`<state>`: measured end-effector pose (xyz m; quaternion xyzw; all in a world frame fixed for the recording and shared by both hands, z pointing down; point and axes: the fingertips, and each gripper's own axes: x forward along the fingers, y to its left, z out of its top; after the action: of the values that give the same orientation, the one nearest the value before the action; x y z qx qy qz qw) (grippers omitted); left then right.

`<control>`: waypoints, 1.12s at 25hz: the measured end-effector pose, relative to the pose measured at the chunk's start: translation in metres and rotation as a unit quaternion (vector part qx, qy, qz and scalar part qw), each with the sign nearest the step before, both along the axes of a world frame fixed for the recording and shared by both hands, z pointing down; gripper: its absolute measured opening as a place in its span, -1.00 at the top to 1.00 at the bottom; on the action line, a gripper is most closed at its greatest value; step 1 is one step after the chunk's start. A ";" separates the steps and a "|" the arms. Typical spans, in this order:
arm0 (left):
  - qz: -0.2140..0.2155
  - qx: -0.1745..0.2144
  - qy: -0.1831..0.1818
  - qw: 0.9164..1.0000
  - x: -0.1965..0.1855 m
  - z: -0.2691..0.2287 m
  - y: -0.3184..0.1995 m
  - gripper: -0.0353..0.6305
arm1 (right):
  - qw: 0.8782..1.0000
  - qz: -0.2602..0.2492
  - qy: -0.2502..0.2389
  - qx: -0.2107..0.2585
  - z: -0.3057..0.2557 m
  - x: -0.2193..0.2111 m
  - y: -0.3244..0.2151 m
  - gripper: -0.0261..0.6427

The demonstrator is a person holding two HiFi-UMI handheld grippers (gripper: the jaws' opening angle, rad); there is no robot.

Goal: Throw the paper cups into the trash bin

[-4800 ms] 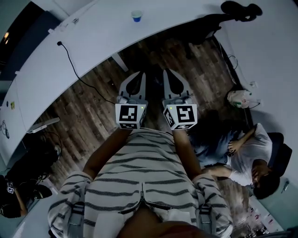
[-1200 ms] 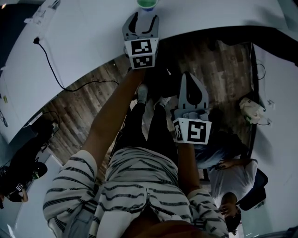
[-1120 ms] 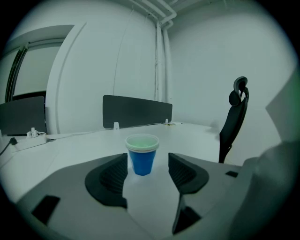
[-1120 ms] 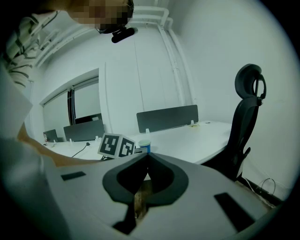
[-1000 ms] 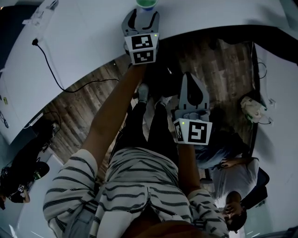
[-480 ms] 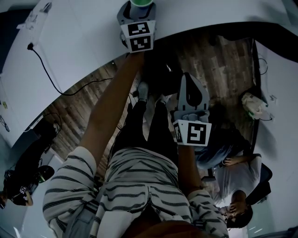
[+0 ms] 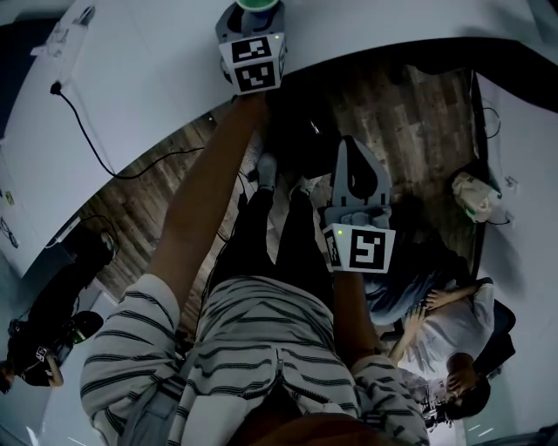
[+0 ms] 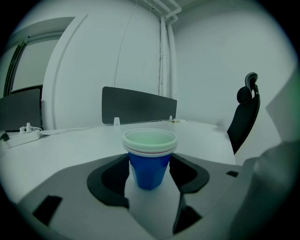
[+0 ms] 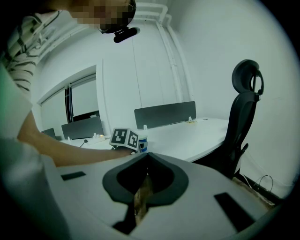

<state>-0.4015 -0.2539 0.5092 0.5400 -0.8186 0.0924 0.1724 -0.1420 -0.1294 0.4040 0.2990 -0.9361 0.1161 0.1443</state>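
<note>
Left tongs [image 7: 255,12] reach out at the top edge of the head view, over the white worktop [image 8: 70,145]. Their jaws are closing, with a nested stack of blue paper cups [image 8: 150,158] standing upright between them. A sliver of worktop shows on either side of the blue wall, so the pads are not pressing on the stack yet. The jaws sit low and level around the cups' lower half, probably so that the grip lands below the white rims and the stack cannot slip out downward.

Right tongs [image 9: 146,157] hang back in the middle of the head view, above the wooden floor [image 7: 148,218]. Their jaws are drawn together with nothing in them, and only a thin slit of floor shows through. They seem parked out of the way while the other arm works.

No trash bin shows in any view, so the carry looks likely to need a turn away from the worktop. A black office chair [image 8: 246,112] stands at the right of the left gripper view, and a dark partition screen [image 8: 138,105] sits behind the cups.
</note>
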 end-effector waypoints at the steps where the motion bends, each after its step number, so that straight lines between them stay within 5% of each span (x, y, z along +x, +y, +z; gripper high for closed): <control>1: 0.000 0.001 0.001 1.000 0.001 -0.001 0.001 0.03 | 1.000 0.001 0.000 0.001 -0.001 0.002 0.000 0.89; 28: 0.052 0.066 0.003 0.996 0.097 -0.138 0.064 0.05 | 0.998 0.049 -0.029 0.040 -0.070 0.068 0.028 0.89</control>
<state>-0.3040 -0.1902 0.3710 0.5925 -0.7931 0.0459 0.1337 -0.0736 -0.1010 0.3336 0.3464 -0.9280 0.0946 0.0992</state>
